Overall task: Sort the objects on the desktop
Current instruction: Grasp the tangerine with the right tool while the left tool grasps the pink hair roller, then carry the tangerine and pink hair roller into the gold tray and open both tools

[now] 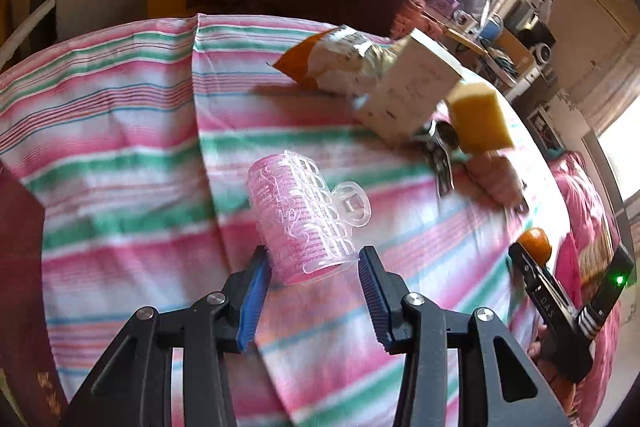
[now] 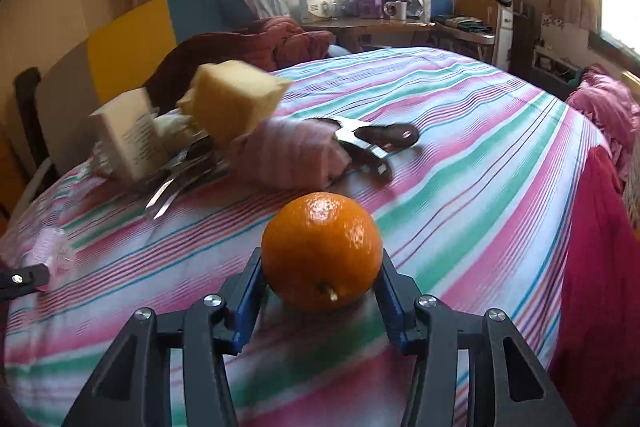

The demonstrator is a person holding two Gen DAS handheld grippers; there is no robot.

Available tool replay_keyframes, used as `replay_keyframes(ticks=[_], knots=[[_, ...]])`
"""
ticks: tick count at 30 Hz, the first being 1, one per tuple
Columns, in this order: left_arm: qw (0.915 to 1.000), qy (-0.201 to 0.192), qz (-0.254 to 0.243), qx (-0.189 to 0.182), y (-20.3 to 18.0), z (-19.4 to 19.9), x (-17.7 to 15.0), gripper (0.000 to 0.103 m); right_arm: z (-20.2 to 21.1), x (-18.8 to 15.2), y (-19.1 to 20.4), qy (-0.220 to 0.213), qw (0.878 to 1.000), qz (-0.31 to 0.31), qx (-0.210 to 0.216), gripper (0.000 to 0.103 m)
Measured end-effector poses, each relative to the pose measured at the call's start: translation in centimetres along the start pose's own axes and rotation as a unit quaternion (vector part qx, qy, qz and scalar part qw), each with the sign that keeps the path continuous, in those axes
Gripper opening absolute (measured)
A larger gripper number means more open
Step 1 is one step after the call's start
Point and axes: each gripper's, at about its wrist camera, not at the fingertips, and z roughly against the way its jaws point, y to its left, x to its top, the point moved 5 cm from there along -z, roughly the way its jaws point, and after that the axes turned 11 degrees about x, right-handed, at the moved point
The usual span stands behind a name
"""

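- Bottom of the translucent pink plastic hair roller with its clear clip [image 1: 300,219] hidden between the blue-padded fingers of the left gripper [image 1: 312,279]; firm contact on the right pad not discernible.
- Underside of the round orange fruit [image 2: 322,251] masked by the right gripper [image 2: 320,287].
- Small print on the cream cardboard box [image 2: 128,135] too blurred to read.
- Metal cutlery handles [image 2: 176,183] partly buried under the box and the yellow sponge block [image 2: 232,99]; count unclear.
- Pink ribbed cloth bundle [image 2: 292,155] covering part of the steel-and-brown opener tool [image 2: 380,139].
- Orange-and-white snack bag [image 1: 340,61] partly behind the box, lettering smeared.
- Striped pink-green-white bedsheet [image 1: 120,127] cut off at the lower edge.

Black angular gripper [image 1: 312,267] frames with silver screw heads and ribbed blue finger pads [image 1: 254,301].
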Motion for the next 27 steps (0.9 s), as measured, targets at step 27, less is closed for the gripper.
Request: replay_keyframes(ticks=[27], knots=[[0.9954, -0.055, 0.063, -0.045, 9.6, 11.2, -7.5, 0.045, 5.6, -6.5, 21.5, 0.076, 0.972, 0.085, 0.207, 0.052]])
